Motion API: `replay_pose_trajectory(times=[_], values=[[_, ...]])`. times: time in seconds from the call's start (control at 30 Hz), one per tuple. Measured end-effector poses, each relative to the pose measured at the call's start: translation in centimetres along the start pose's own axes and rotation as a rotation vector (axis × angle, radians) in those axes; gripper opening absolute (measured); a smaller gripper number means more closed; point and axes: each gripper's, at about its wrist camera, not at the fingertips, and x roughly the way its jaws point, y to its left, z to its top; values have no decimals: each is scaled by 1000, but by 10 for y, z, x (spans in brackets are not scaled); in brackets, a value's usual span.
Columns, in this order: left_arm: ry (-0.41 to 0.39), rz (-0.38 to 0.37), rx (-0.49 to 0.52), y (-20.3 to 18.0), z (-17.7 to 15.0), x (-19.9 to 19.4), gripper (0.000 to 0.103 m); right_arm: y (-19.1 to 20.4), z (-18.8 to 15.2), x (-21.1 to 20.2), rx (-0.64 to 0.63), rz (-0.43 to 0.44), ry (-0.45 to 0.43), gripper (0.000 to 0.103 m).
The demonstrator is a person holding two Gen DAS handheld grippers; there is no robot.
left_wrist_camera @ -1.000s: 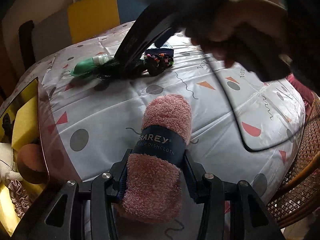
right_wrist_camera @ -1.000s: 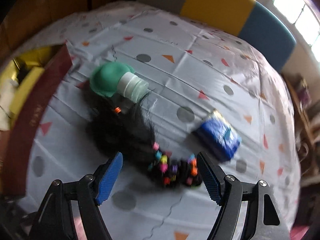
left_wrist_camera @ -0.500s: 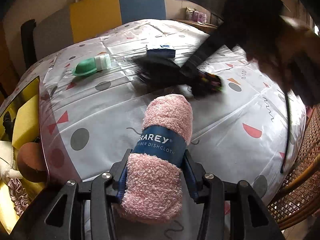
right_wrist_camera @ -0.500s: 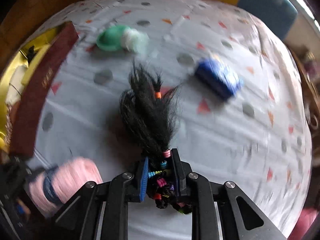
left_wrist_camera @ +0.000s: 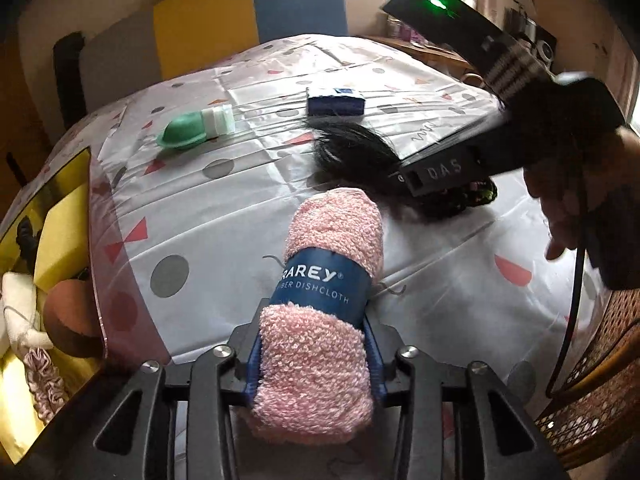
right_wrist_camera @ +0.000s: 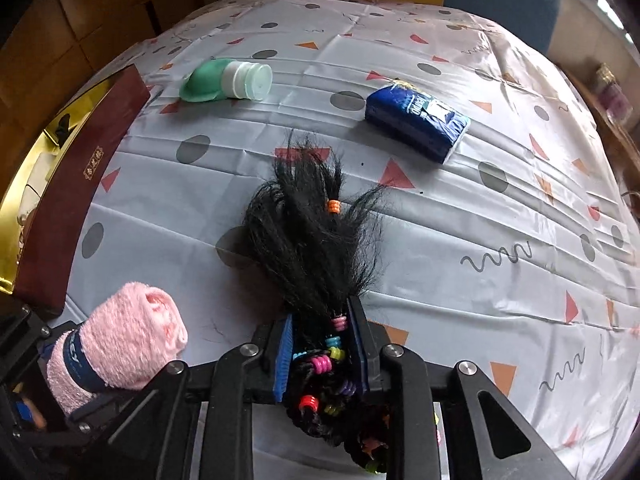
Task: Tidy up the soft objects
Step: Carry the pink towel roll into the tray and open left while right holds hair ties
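Observation:
A pink dishcloth roll (left_wrist_camera: 332,240) with a blue paper band lies on the patterned tablecloth. My left gripper (left_wrist_camera: 314,344) has its blue pads pressed on the roll's near end, and its jaws are closing. In the right wrist view the same roll (right_wrist_camera: 120,336) shows at lower left. My right gripper (right_wrist_camera: 322,344) grips the beaded end of a black hairpiece (right_wrist_camera: 308,232). Its jaws are opening slightly, with the pads still against the strands. From the left wrist view the hairpiece (left_wrist_camera: 352,148) trails out from under the right tool's black housing (left_wrist_camera: 444,168).
A green bottle with a white cap (right_wrist_camera: 228,80) and a blue tissue pack (right_wrist_camera: 416,118) lie further back. An open gold-lined box (right_wrist_camera: 76,184) with a dark red rim stands at the left, holding a yellow sponge and other soft items. A wicker chair (left_wrist_camera: 592,380) stands at the right.
The right gripper shut on the hairpiece's beaded end and carried it away from the green bottle, toward the pink roll. The left gripper kept its place on the roll.

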Motion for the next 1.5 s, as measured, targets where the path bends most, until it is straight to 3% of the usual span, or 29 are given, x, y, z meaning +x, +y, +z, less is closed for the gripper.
replay_pose_trajectory(times=[0.17, 0.37, 0.8, 1.5], values=[[-6, 24, -5, 0, 0, -8, 38, -1, -1, 4, -23, -5, -7, 27], [-79, 0, -4, -6, 7, -35, 38, 3, 1, 5, -44, -19, -21, 27], [-146, -9, -98, 13, 23, -81, 38, 2, 1, 5, -51, -28, -32, 27], [-207, 85, -262, 80, 17, -123, 38, 6, -3, 5, -92, -61, -56, 27]])
